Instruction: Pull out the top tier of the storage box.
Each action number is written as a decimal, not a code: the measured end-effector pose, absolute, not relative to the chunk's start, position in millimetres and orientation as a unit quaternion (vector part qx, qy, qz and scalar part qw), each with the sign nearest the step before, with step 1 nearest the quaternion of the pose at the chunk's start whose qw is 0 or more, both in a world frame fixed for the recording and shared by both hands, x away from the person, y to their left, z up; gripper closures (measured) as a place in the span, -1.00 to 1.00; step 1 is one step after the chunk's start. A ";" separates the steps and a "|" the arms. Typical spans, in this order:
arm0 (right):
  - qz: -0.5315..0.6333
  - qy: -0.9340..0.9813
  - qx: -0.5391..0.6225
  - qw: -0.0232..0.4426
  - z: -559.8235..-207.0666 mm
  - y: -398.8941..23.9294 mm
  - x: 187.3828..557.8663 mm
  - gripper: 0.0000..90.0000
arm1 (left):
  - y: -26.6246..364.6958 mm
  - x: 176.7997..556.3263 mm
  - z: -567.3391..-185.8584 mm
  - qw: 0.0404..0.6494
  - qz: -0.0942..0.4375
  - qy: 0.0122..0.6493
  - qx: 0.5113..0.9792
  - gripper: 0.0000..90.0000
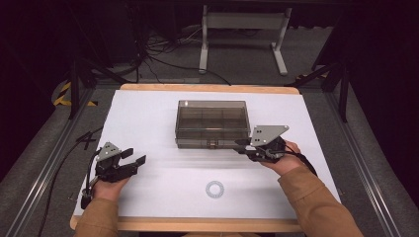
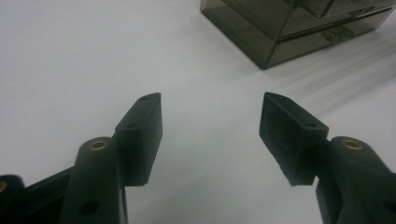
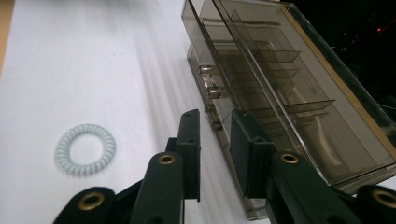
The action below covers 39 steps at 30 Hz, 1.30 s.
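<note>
From the high view, the right tool point(image 1: 243, 146) sat at the front right corner of the smoky plastic compartment box point(image 1: 212, 123), apparently starting to open it; the left tool point(image 1: 134, 157) idled, jaws spread, well apart. The right gripper view showed jaws narrowed but pinching nothing beside the box's latch point(image 3: 209, 83); the next move needed the latch caught. A spiral hair tie point(image 3: 85, 149) lay aside on the desk point(image 3: 70, 70).

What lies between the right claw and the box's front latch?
Nothing visible does. In the right gripper view the right claw sits at the front edge of the smoky clear box, with its jaws narrowly apart and the latch just beyond. The coiled hair tie lies off to the side on the white mat.
</note>
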State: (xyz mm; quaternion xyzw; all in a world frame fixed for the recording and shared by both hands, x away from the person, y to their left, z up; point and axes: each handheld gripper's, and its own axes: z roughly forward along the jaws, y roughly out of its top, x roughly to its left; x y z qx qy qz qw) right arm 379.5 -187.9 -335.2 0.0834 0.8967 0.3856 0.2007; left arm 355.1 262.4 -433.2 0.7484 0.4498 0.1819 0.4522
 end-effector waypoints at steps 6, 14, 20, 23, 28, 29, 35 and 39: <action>0.339 0.920 0.075 0.182 -335.1 -179.2 395.5 0.61 | 266.9 350.4 -433.7 0.450 0.184 0.455 0.746 -0.11; 0.300 0.934 0.064 0.184 -332.9 -168.7 410.8 0.62 | 274.4 343.6 -434.5 0.448 0.189 0.464 0.741 -0.11; 0.284 0.941 0.069 0.170 -332.1 -166.7 420.9 0.64 | 277.7 340.0 -434.9 0.446 0.191 0.469 0.738 -0.11; 0.274 0.946 0.071 0.155 -332.1 -163.6 426.8 0.65 | 278.1 339.5 -435.5 0.445 0.193 0.470 0.737 -0.11; 0.261 0.953 0.075 0.135 -330.9 -157.0 436.7 0.68 | 278.8 338.9 -435.3 0.445 0.193 0.469 0.738 -0.11; 0.256 0.955 0.078 0.130 -331.3 -155.9 438.1 0.69 | 278.8 339.2 -435.5 0.446 0.192 0.469 0.738 -0.11; 0.229 0.964 0.076 0.110 -332.3 -146.5 442.7 0.78 | 278.2 339.5 -435.7 0.445 0.191 0.468 0.739 -0.11; 0.213 0.968 0.074 0.109 -331.6 -141.3 444.1 0.82 | 278.3 339.6 -436.0 0.445 0.191 0.468 0.739 -0.11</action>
